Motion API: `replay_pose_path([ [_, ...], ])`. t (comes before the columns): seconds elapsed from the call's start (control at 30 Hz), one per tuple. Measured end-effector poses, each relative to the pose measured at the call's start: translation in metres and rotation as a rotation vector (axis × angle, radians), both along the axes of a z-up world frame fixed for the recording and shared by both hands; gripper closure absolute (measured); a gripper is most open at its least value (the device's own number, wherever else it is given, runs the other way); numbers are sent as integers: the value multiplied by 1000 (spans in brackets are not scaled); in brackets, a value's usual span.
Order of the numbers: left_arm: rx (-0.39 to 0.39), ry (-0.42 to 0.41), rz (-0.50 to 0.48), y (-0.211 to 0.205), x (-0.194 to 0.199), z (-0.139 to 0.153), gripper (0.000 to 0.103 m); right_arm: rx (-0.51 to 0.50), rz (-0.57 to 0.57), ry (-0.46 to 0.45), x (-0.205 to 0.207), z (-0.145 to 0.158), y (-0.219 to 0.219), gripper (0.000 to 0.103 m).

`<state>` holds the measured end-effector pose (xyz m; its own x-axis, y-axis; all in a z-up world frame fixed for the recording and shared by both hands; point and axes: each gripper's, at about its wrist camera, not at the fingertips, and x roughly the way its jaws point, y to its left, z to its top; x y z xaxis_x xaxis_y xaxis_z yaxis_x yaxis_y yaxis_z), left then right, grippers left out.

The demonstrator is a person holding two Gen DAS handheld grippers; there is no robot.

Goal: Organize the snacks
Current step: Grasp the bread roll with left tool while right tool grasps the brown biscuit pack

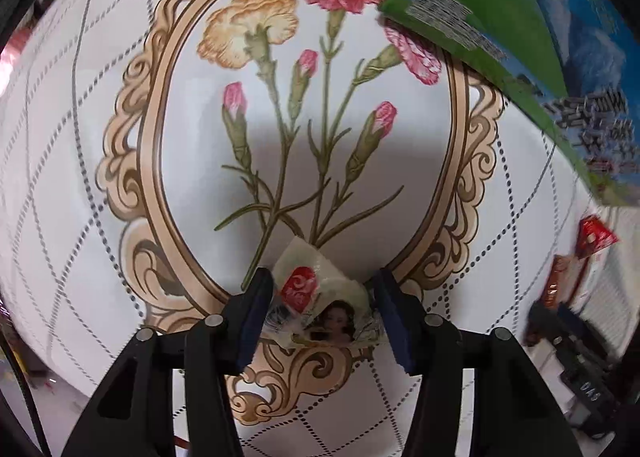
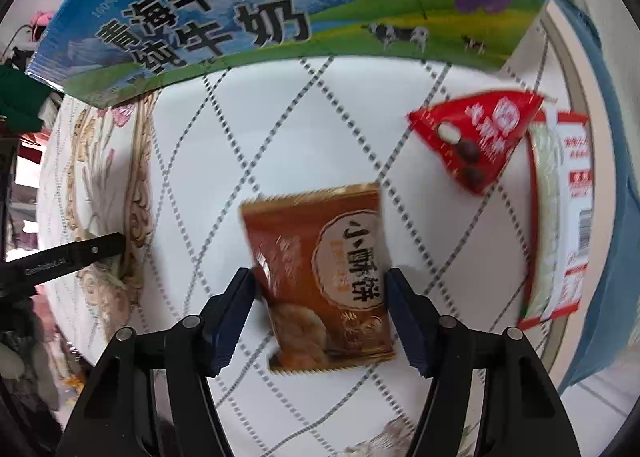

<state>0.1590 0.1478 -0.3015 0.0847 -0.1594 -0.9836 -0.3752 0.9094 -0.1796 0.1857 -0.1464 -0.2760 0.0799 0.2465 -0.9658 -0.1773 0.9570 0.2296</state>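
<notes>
In the left wrist view my left gripper (image 1: 322, 307) is closed on a small pale snack packet (image 1: 320, 297) with a red logo and a face printed on it, held above the floral tablecloth (image 1: 320, 117). In the right wrist view my right gripper (image 2: 320, 309) has its pads on both sides of a brown snack packet (image 2: 324, 277) with Chinese characters, over the white tablecloth (image 2: 280, 129). A red triangular snack packet (image 2: 476, 137) lies further off to the right. The left gripper's arm (image 2: 64, 257) shows at the left edge.
A blue and green milk carton box (image 2: 280, 9) stands at the far side; it also shows in the left wrist view (image 1: 520, 37) at upper right. A red and white packet (image 2: 560, 217) lies at the right edge. Red and brown packets (image 1: 576, 261) show at right.
</notes>
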Motion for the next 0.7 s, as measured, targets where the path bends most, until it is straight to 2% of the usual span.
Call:
replay_pose_path([
  [0.07,-66,11,4,9,-10,-3,35,15,-7,20,-2,-1,0,33],
  [0.13,-79,17,-4,10,-13,-5,34,20,-10,28,-3,-3,2,33],
  [0.23,-49,38,-43,5,-18,-10,34,26,-10,37,0,-4,-5,32],
  [0.33,-8,39,-68,-27,3,-8,34,15,-1,42,0,-8,-1,30],
  [0.4,33,39,-79,-32,1,-8,40,9,4,37,0,-9,3,30],
  [0.43,50,36,-87,-36,-1,-7,40,4,8,30,-1,-10,5,31],
  [0.5,71,26,-97,-48,-2,-6,42,-23,17,3,-1,-11,12,43],
  [0.7,76,3,-91,-58,-4,-2,42,-29,12,-39,-6,-8,19,44],
])
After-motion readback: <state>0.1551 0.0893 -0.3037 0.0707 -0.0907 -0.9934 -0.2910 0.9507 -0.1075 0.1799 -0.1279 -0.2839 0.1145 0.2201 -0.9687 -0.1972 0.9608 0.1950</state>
